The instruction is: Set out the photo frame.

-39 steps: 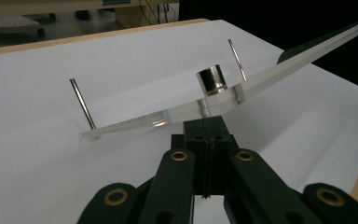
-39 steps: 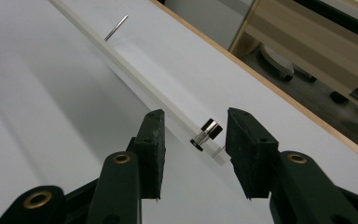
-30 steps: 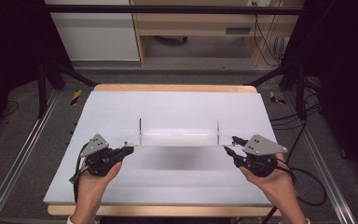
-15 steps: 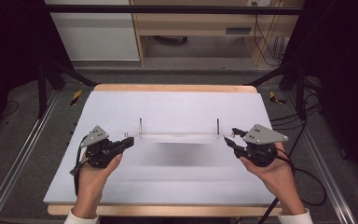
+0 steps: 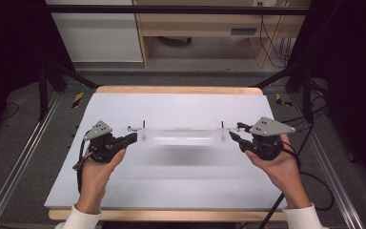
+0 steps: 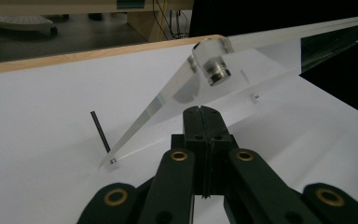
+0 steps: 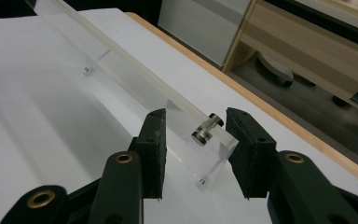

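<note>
A clear acrylic stand lies between the two hand-held grippers, its long axis running from one to the other across the white desk. Its blurred shadow on the desk suggests it is raised rather than resting, though I cannot be sure.

The left hand-held gripper has its jaws pressed together; in the left gripper view the tips meet at the near edge of the clear panel, just below a round standoff, and seem to pinch that edge, though how firmly is hard to tell. The right hand-held gripper is wide open: in the right gripper view its jaws stand either side of the stand's end and another standoff, touching neither.

So one end looks held and the other waits to be clamped; carrying or placing remains.
</note>
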Demonstrator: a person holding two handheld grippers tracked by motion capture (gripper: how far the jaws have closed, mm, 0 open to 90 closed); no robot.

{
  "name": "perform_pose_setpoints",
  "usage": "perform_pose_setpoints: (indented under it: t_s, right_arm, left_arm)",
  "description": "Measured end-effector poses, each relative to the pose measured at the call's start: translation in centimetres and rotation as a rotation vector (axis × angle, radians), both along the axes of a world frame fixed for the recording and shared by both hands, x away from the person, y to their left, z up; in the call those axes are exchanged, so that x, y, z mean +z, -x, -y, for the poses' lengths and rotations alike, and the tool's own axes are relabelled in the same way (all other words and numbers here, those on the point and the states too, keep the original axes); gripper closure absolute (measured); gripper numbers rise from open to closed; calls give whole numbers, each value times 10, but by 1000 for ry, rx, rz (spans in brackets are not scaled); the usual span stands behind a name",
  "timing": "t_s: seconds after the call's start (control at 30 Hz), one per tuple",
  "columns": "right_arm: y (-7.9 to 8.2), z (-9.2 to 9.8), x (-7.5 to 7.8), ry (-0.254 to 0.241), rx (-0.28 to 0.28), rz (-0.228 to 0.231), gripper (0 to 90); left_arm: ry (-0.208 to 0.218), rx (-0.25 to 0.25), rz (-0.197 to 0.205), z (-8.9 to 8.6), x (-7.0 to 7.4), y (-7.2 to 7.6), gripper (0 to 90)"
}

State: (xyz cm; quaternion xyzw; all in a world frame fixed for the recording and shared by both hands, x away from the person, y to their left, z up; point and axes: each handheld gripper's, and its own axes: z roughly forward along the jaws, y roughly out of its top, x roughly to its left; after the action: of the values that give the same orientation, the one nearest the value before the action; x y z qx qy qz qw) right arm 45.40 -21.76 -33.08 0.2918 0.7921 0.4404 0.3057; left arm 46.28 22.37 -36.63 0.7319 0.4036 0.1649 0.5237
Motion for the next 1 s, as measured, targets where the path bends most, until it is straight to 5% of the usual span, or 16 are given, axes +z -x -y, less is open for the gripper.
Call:
perform_pose_setpoints:
  t_s: [0.4,1.0]
  right_arm:
    - [-24,3,9,-37,3,-2,604]
    - [-39,6,13,-51,13,-9,611]
  left_arm:
    - [-3,9,-14,2,4,-16,896]
    - [-7,19,-26,6,10,-32,896]
